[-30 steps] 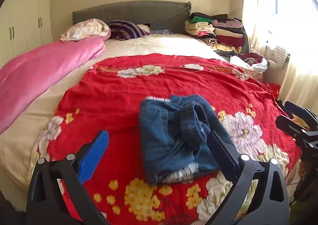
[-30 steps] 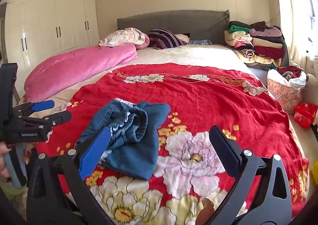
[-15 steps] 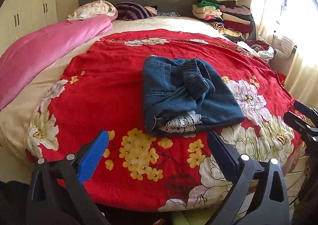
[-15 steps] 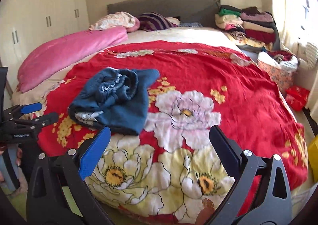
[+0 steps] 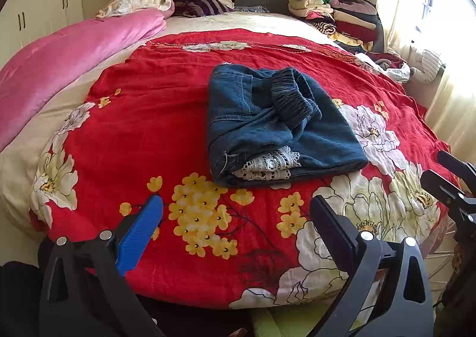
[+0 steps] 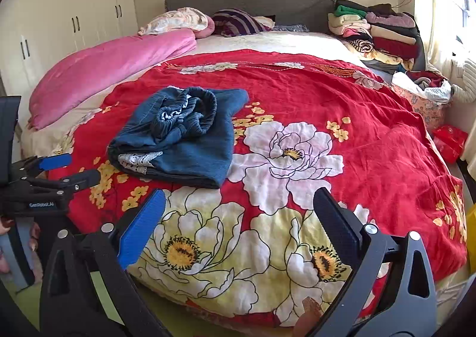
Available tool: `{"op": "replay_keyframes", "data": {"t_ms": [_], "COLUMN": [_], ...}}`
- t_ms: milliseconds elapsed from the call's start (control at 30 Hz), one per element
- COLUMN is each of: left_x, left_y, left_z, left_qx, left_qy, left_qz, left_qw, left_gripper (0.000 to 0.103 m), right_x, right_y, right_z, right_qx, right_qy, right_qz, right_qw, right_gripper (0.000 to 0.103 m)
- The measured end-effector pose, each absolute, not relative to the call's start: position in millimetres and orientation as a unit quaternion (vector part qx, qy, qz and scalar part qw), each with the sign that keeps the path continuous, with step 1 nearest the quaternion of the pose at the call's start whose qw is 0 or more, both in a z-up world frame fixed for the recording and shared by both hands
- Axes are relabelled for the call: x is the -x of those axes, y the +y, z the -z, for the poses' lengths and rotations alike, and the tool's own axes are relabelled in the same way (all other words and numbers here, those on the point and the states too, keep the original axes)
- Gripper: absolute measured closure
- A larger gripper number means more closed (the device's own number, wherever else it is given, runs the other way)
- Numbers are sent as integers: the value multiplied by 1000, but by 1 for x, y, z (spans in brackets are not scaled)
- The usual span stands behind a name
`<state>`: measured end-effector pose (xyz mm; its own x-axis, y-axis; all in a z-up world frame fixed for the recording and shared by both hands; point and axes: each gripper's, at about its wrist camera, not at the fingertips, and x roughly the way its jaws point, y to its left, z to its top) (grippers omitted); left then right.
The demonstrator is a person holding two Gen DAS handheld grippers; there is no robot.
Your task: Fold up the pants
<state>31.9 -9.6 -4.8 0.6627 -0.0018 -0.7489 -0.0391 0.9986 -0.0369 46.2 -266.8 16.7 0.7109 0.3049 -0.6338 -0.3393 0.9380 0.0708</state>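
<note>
Blue denim pants point(image 5: 276, 125) lie folded in a compact stack on the red floral bedspread point(image 5: 142, 128), elastic waistband on top and a strip of white lace at the near edge. The same pants point(image 6: 181, 134) appear left of centre in the right wrist view. My left gripper point(image 5: 236, 218) hangs open over the foot of the bed, well short of the pants, with nothing between its fingers. My right gripper point(image 6: 239, 209) is also open and empty, to the right of the pants and back from them. The left gripper point(image 6: 59, 170) shows at the left edge of the right wrist view, held by a hand.
A pink duvet point(image 5: 59, 60) runs along the bed's left side. Pillows point(image 6: 178, 20) rest against the grey headboard point(image 6: 253, 1). Stacked folded clothes point(image 6: 377, 30) sit at the far right, with a basket of laundry point(image 6: 422, 93) beside the bed. White wardrobes point(image 6: 65, 21) line the left wall.
Both grippers have drawn back and up from the pants toward the foot of the bed. The pants stay folded in place on the spread.
</note>
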Motion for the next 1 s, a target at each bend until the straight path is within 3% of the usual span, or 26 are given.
{"op": "replay_keyframes", "data": {"t_ms": [1000], "left_x": [-31], "left_y": [-16], "left_z": [4], "left_qx": [13], "left_qy": [417], "left_qz": [-6], "left_qw": [909], "left_gripper": [4], "right_x": [-47], "right_y": [-256], "right_z": [-21], "right_qx": [35], "right_qy": [340], "right_qz": [-180], "right_qw": [922], "right_gripper": [9]}}
